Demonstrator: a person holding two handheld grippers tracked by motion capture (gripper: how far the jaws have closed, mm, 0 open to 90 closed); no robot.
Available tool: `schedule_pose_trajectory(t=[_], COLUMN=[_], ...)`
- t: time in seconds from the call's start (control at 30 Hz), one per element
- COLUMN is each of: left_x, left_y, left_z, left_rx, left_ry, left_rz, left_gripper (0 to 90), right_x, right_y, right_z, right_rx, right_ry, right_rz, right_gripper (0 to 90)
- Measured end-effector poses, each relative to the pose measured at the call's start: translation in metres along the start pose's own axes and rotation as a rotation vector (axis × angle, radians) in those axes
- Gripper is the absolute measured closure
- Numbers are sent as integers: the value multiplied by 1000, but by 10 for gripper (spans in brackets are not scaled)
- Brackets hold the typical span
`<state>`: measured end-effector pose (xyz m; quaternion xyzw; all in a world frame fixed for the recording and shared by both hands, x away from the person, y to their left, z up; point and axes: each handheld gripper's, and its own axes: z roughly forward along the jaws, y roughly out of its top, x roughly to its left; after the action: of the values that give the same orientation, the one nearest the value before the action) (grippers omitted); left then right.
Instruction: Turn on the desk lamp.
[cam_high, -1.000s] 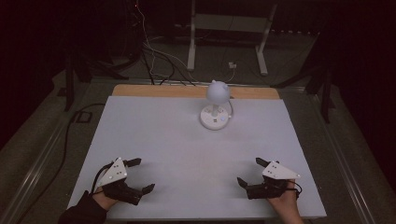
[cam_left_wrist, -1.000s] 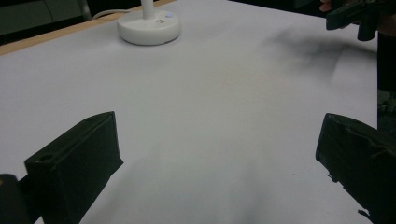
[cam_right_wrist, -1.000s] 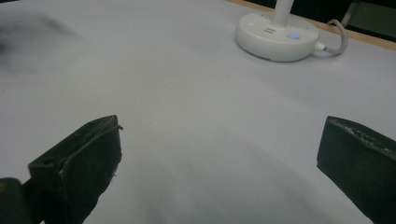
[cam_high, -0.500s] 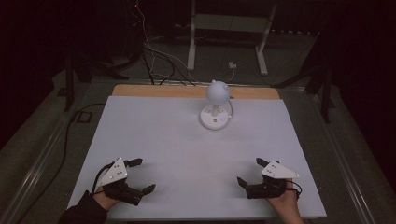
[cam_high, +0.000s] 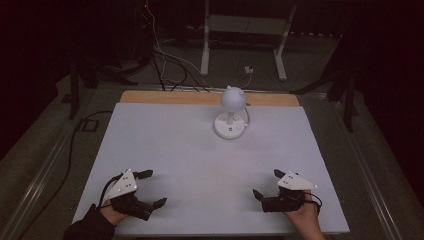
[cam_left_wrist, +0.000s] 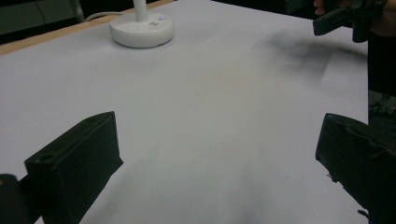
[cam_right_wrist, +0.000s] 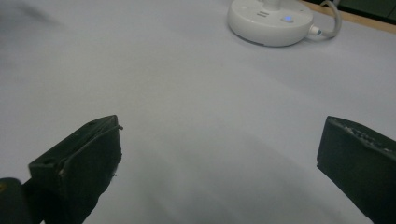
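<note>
White lamp (cam_high: 231, 114): stood upright at the far middle of the table (cam_high: 175, 145), round base flat on it, a small blue light glowing on the base.
Left gripper (cam_high: 150, 189): sat at the near left edge, jaws spread wide, empty, well apart from the lamp.
Right gripper (cam_high: 267, 185): sat at the near right edge, jaws wide apart, empty, equally far from it.

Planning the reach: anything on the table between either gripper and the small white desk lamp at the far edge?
Nothing visible. Bare white table surface lies between the open left gripper, the open right gripper and the small white round-headed desk lamp.
</note>
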<state>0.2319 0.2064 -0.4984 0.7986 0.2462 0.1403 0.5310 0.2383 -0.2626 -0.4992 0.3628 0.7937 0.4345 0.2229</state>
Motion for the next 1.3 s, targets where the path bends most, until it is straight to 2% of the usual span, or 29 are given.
schedule_pose_trajectory(t=[0.1,0.43,0.6,1.0,1.3], left_x=[0,-1,-1,-2,-2], left_y=[0,1,1,1,1], left_z=[0,0,0,0,0], left_rx=[-5,-11,-14,-17,-16], left_ry=[0,-3,-5,-7,-4], left_rz=[-2,-2,1,-2,-3], left_gripper=[4,4,4,4,4], right_x=[0,-4,-4,-11,-12], right_y=[3,19,27,52,68], right_z=[0,-9,-12,-10,0], right_rx=[5,-29,-34,-57,-60], right_ry=[-11,-11,-3,7,17], right_rz=[-18,8,6,0,-5], right_gripper=[0,0,0,0,3])
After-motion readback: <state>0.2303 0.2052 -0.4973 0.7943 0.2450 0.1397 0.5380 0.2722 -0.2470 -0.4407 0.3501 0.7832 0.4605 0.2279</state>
